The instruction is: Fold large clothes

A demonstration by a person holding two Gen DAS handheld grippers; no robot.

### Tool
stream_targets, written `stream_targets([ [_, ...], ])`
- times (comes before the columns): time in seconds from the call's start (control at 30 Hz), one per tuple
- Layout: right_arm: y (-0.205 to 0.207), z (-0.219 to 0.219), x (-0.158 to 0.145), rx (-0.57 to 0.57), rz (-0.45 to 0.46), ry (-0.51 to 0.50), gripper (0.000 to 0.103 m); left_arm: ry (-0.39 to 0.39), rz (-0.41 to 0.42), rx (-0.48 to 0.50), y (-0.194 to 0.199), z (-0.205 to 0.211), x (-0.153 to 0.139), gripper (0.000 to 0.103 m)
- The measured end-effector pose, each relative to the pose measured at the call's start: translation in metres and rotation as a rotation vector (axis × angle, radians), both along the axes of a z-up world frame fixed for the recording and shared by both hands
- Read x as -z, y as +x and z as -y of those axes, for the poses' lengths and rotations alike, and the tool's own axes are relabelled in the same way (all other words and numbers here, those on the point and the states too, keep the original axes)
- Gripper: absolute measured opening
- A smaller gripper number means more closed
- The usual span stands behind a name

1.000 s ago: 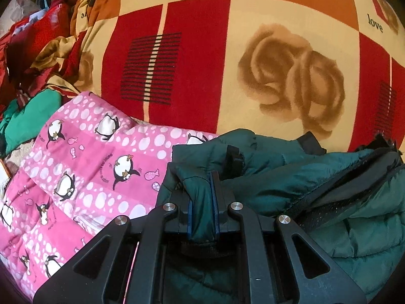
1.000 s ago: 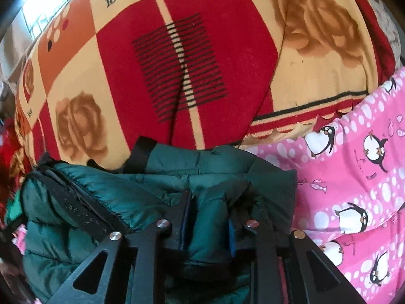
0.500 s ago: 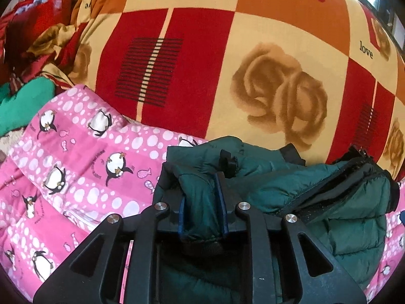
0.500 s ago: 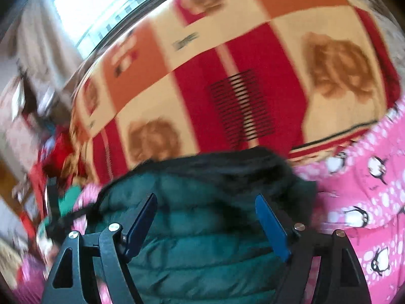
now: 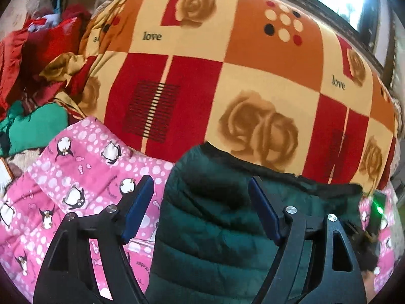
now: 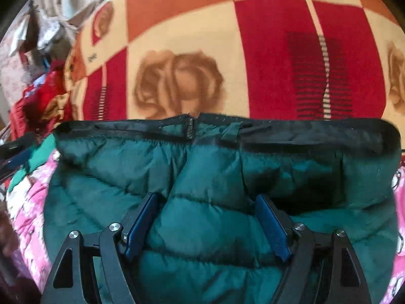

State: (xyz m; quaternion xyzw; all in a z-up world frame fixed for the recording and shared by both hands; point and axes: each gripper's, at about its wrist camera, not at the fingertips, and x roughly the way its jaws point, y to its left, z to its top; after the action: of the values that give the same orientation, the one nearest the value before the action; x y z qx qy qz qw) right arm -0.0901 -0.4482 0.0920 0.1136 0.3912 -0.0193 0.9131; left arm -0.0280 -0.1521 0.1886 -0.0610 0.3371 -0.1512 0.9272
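Left gripper: jaws just swung wide, nothing gripped.
Right gripper: jaws spread wide, nothing pinched.
Green puffer jacket: laid folded on the pink penguin blanket, against the rose-patterned bedspread.

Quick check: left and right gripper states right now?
Left gripper: open, jaws just opened, off the green puffer jacket.
Right gripper: open, holding nothing.
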Motion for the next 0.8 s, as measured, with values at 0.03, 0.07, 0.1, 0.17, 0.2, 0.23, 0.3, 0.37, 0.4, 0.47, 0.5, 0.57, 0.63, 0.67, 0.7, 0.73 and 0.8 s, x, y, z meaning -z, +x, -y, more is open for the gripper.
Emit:
stream_targets([
  [0.03,0.007,0.001,0.005,0.005,-0.012,-0.009,0.078,0.014,-0.006,0.008,0.000,0.004,0.003,0.078],
  [0.07,0.012,0.001,0.010,0.004,-0.021,-0.019,0.078,0.030,-0.015,0.014,0.001,0.009,0.006,0.078],
  [0.1,0.018,0.000,0.015,0.002,-0.036,-0.029,0.078,0.044,-0.021,0.015,0.002,0.013,0.010,0.078],
  [0.17,0.028,0.000,0.021,-0.001,-0.062,-0.038,0.078,0.075,-0.045,0.016,0.005,0.024,0.019,0.078],
  [0.2,0.030,0.001,0.022,0.000,-0.066,-0.036,0.078,0.086,-0.060,0.021,0.006,0.029,0.024,0.078],
  [0.23,0.032,0.003,0.021,0.000,-0.070,-0.027,0.078,0.099,-0.076,0.025,0.009,0.034,0.029,0.078],
  [0.3,0.027,0.010,0.011,-0.002,-0.067,0.013,0.078,0.134,-0.096,0.019,0.015,0.042,0.039,0.078],
  [0.37,0.016,0.017,-0.004,-0.002,-0.031,0.065,0.078,0.156,-0.094,0.010,0.021,0.046,0.046,0.078],
  [0.4,0.005,0.025,-0.015,0.007,0.001,0.082,0.078,0.163,-0.092,0.003,0.023,0.046,0.049,0.078],
  [0.47,-0.010,0.037,-0.028,0.022,0.032,0.070,0.078,0.171,-0.101,-0.015,0.030,0.046,0.056,0.078],
  [0.5,-0.017,0.046,-0.035,0.034,0.043,0.053,0.078,0.168,-0.110,-0.021,0.032,0.045,0.058,0.078],
  [0.57,-0.023,0.060,-0.037,0.052,0.035,0.012,0.078,0.163,-0.139,-0.029,0.039,0.045,0.065,0.078],
  [0.63,-0.023,0.077,-0.030,0.086,-0.001,-0.037,0.078,0.161,-0.162,-0.032,0.044,0.045,0.069,0.078],
  [0.67,-0.020,0.082,-0.025,0.103,-0.017,-0.048,0.078,0.161,-0.168,-0.032,0.046,0.045,0.071,0.078],
  [0.7,-0.017,0.085,-0.021,0.114,-0.028,-0.048,0.078,0.164,-0.170,-0.031,0.047,0.046,0.072,0.078],
  [0.73,-0.012,0.093,-0.012,0.131,-0.045,-0.042,0.078,0.171,-0.173,-0.027,0.049,0.047,0.074,0.078],
  [0.8,-0.004,0.102,-0.001,0.154,-0.071,-0.038,0.078,0.190,-0.179,-0.017,0.053,0.050,0.076,0.078],
])
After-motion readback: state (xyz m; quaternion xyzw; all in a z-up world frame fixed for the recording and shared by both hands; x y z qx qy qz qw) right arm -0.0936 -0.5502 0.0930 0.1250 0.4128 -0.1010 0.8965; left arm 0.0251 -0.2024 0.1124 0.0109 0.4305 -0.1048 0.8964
